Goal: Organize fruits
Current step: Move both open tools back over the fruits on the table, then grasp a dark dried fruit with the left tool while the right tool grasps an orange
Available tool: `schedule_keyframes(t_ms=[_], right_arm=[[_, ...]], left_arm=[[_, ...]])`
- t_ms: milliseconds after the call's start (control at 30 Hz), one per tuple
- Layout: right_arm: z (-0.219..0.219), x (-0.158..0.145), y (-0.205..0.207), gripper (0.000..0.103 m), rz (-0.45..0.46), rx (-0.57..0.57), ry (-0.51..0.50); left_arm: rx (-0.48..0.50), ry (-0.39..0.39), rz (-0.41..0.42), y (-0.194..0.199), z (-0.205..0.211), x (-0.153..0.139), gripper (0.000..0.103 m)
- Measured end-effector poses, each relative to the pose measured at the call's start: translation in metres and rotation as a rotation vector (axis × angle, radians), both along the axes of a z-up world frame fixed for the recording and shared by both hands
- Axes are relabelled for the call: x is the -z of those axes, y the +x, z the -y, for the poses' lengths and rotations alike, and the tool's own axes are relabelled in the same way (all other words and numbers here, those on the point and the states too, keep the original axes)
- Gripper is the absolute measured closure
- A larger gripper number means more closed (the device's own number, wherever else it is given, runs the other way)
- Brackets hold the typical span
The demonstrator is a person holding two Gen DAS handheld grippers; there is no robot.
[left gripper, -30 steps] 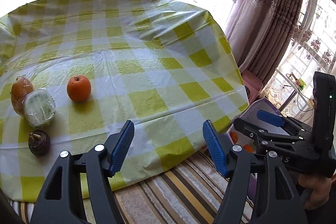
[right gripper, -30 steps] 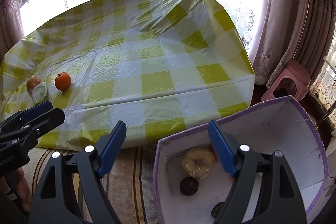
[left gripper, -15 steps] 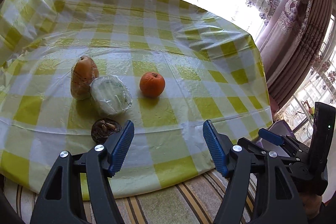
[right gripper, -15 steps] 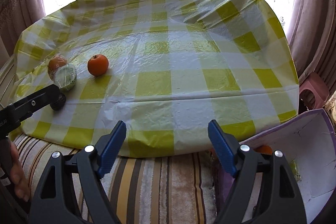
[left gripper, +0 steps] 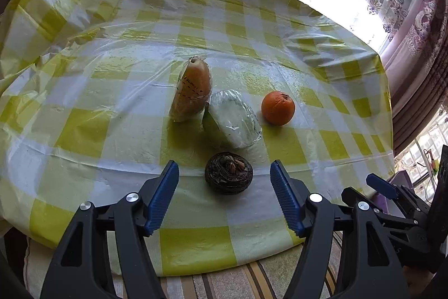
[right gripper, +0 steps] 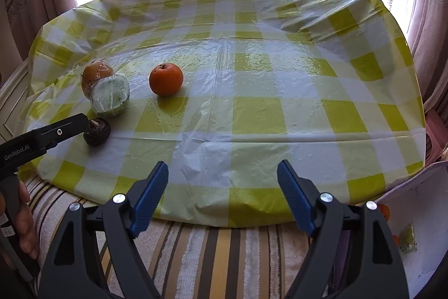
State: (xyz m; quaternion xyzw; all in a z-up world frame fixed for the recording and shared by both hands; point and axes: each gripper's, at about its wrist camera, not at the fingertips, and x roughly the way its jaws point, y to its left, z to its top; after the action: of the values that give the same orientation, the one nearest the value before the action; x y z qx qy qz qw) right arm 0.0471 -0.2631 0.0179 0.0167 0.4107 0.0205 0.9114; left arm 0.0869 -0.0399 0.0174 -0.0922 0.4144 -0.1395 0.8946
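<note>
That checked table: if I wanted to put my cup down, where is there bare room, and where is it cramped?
Bare cloth stretches from the orange rightward to the table edge, and along the window side. The left front corner is cramped: a wrapped pear touches a wrapped green fruit, with a dark round fruit just in front, where the left gripper hovers open.

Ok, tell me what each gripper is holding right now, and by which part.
Nothing is held. The left gripper is open, its fingers either side of the dark round fruit without gripping it. The right gripper is open over the tablecloth edge.
</note>
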Motion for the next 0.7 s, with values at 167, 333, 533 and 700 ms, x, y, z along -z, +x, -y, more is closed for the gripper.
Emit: schedule_keyframes(t_ms=[167,333,533,700], right_arm=[[-0.011,0.001,0.011,0.023,0.011,-0.009,-0.034],[-0.021,0.0,0.022,0.023,0.026,-0.015,-0.045],[-0.028,-0.001,0.037,0.023,0.037,-0.019,-0.028],[-0.039,-0.004,0.05,0.023,0.065,-0.015,-0.017]], left_arm=[[0.052,0.092,0.005,0.003,0.018,0.004,0.039],[0.076,0.172,0.003,0.007,0.031,0.009,0.056],[0.075,0.192,0.005,0.008,0.031,0.013,0.064],[0.036,0.201,0.034,0.003,0.026,0.012,0.064]])
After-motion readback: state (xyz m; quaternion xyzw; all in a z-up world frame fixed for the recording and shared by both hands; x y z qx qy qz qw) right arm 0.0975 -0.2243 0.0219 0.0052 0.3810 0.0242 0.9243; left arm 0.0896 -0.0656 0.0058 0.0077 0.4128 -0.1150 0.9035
